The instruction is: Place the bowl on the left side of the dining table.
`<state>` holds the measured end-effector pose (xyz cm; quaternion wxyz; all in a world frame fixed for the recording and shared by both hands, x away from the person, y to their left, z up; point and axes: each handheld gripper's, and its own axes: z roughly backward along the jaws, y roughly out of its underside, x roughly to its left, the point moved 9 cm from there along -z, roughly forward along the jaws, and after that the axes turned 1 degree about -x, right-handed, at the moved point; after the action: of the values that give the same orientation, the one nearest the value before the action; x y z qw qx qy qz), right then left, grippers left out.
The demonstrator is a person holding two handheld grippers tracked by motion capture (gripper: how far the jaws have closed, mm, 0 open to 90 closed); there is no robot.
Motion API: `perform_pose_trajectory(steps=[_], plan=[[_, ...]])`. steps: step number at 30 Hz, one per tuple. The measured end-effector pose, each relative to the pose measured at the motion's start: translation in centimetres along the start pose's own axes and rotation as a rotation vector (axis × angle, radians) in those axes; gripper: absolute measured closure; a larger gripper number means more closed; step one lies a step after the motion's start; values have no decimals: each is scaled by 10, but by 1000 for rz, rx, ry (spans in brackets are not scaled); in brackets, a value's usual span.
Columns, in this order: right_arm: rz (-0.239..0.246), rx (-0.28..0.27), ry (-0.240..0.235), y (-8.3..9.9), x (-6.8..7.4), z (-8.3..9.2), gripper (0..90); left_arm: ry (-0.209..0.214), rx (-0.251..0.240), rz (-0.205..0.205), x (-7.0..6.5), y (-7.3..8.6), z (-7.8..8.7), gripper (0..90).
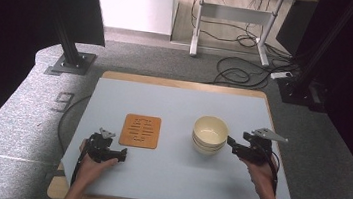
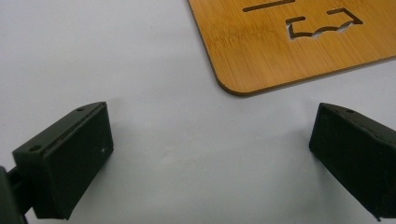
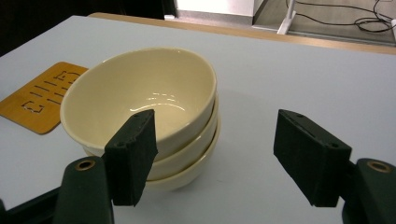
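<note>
- Pale blue-grey table (image 1: 171,174) over grey carpet, cables behind.
- Stack of three cream ceramic bowls (image 1: 209,134) sits right of centre; slotted bamboo trivet (image 1: 140,130) lies well apart to its left.
- Right gripper (image 1: 233,145) is spread wide just beside the stack — looks like an approach, so next it needs a jaw over the top rim.
- Left gripper (image 1: 121,155) gapes empty near the trivet's corner.

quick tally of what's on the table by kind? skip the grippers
Cream bowls, nested in one stack: 3
Wooden trivet with cut-out slots: 1
Total: 4 things on the table
</note>
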<state>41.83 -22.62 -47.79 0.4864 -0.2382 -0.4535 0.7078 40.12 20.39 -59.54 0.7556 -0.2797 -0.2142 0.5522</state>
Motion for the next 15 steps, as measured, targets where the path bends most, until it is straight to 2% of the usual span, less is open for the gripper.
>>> perform_pose_trajectory(steps=[15], plan=[[17, 14, 9, -9, 5, -9, 305, 0, 0, 0, 0, 0, 0, 0]])
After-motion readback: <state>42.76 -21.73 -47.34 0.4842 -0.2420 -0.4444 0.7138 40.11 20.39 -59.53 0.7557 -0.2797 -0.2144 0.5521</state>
